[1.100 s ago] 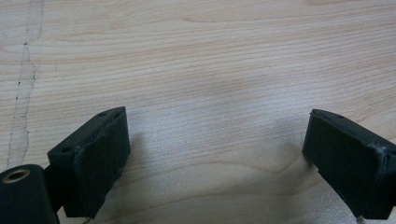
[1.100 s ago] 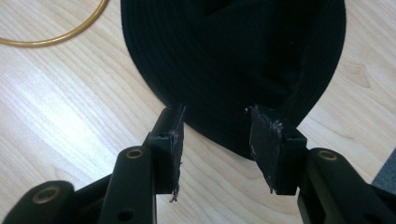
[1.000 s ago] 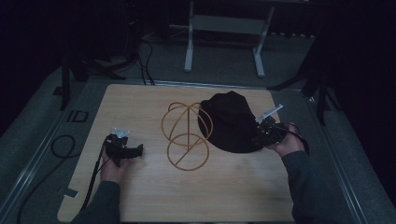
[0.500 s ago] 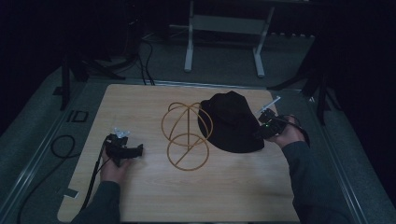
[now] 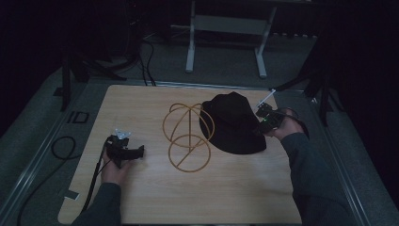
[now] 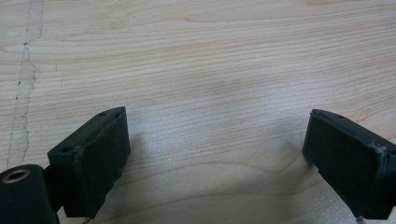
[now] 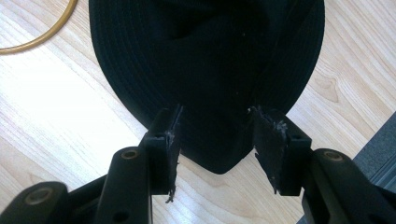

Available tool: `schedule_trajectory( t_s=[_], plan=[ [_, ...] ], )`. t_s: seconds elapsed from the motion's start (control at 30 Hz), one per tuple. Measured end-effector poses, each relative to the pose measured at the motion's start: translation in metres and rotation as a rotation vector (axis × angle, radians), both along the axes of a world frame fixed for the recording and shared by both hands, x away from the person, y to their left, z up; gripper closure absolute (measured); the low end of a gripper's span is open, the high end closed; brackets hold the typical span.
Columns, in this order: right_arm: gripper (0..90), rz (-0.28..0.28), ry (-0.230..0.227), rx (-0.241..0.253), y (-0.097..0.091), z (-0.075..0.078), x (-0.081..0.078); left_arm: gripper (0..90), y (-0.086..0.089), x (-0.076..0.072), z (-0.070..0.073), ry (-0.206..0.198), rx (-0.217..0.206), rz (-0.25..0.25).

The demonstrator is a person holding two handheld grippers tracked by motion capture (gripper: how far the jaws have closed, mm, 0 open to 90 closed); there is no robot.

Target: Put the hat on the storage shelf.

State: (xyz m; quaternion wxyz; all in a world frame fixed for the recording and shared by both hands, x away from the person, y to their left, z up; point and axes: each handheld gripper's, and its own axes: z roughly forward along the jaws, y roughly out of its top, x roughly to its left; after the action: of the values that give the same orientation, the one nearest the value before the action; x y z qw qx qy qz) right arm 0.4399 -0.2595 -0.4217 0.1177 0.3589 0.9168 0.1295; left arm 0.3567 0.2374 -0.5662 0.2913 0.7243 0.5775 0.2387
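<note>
Hat: a black brimmed hat [image 5: 233,123] lies right of centre on the wooden surface [image 5: 141,101], crown up, its long axis running from the far side toward the person; one brim edge touches the wire stand [image 5: 188,136].
Right hand-held gripper [image 5: 264,123]: at the hat's right brim; its jaws have just been opening and stand apart, brim between them, pads off the fabric.
Left hand-held gripper [image 5: 136,151]: jaws wide apart over bare wood, well left of the stand.
Room: bare wood near the person and far left; the surface's right edge lies near the hat.
</note>
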Motion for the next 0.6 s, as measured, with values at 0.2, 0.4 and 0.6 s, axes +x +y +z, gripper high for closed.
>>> schedule_trajectory(
  t_s=[0.2,0.4,0.6],
  plan=[
    [51.3,0.008,0.022,-0.018,0.007,0.001,0.01,7.7,0.0,0.0,0.0,0.0,0.0,0.0],
    [51.0,0.008,0.04,-0.041,0.011,0.001,0.02,7.7,0.0,0.0,0.0,0.0,0.0,0.0],
    [51.0,0.001,0.055,-0.053,0.012,0.002,0.027,7.7,0.0,0.0,0.0,0.0,0.0,0.0]
  ],
)
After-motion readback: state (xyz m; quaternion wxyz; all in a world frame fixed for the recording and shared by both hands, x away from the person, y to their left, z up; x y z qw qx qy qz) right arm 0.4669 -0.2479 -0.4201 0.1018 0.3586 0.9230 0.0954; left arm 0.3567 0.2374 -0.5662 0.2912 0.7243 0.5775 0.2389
